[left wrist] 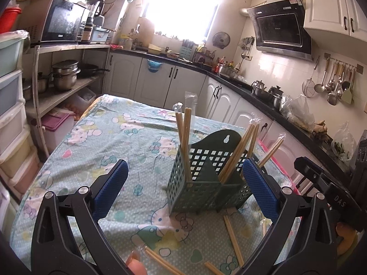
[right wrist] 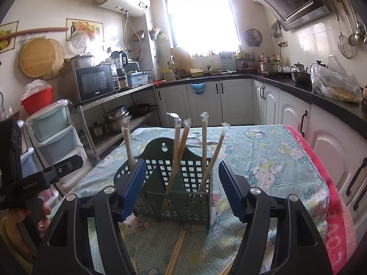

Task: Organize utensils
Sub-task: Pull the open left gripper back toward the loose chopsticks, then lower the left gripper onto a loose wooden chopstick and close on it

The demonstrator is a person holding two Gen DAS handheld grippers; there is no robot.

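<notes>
A dark green slotted utensil basket (left wrist: pixel 206 183) stands upright on the table and holds several pairs of wrapped wooden chopsticks (left wrist: pixel 185 142), leaning at angles. My left gripper (left wrist: pixel 184 167) is wide open just short of the basket, with nothing between its blue pads. More loose chopsticks (left wrist: pixel 232 240) lie on the cloth in front of the basket. In the right wrist view the same basket (right wrist: pixel 183 197) sits just beyond my right gripper (right wrist: pixel 181 167), which is open and grips nothing. Loose chopsticks (right wrist: pixel 176 249) lie below it.
The table wears a pale green cartoon-print cloth (left wrist: pixel 110 137), with a pink towel (right wrist: pixel 335 217) along its right edge. White cabinets (right wrist: pixel 286 119) and a dark counter run behind and to the right. Plastic drawers (right wrist: pixel 52 135) and a pot shelf stand at the left.
</notes>
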